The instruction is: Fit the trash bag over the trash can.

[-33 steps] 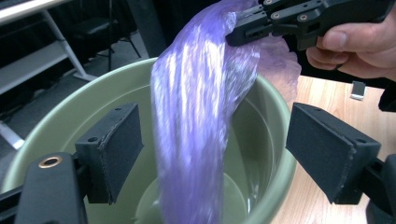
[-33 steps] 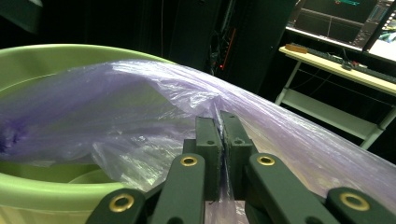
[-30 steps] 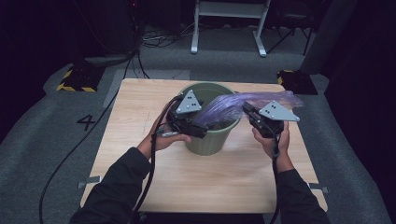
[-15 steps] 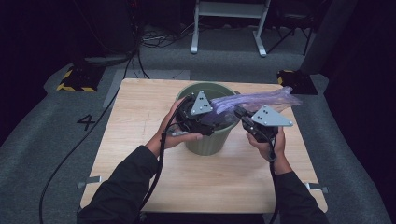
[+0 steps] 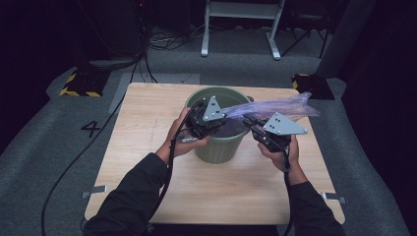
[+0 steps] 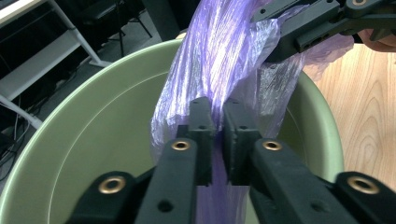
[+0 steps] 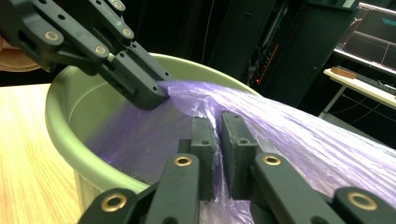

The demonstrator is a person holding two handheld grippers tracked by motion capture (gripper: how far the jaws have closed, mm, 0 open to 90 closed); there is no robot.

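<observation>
A green plastic bin (image 5: 196, 101) stands on the wooden table (image 5: 147, 128). A translucent purple bag (image 5: 278, 105) stretches from the bin's mouth out over its right rim. My left gripper (image 5: 230, 119) reaches over the bin from the left. Its jaws have just been closing and now pinch a gathered fold of the bag (image 6: 219, 51) above the bin's hollow (image 6: 93, 107). My right gripper (image 5: 247, 120) comes in from the right and is shut on the bag's film (image 7: 299, 130) by the near rim (image 7: 60, 135). The two sets of tips sit close together: the left gripper (image 7: 156, 98) in the right gripper view, the right gripper (image 6: 275, 51) in the left gripper view.
The bin sits at the far middle of the table, with bare wood on both sides and in front. Grey floor lies around the table, with cables, a yellow-and-black striped block (image 5: 81, 83) at the left and a white metal stand (image 5: 241, 29) behind.
The left gripper's jaws, wide apart before, have come together on the bag over the bin. Both hands have drawn slightly closer to each other.
</observation>
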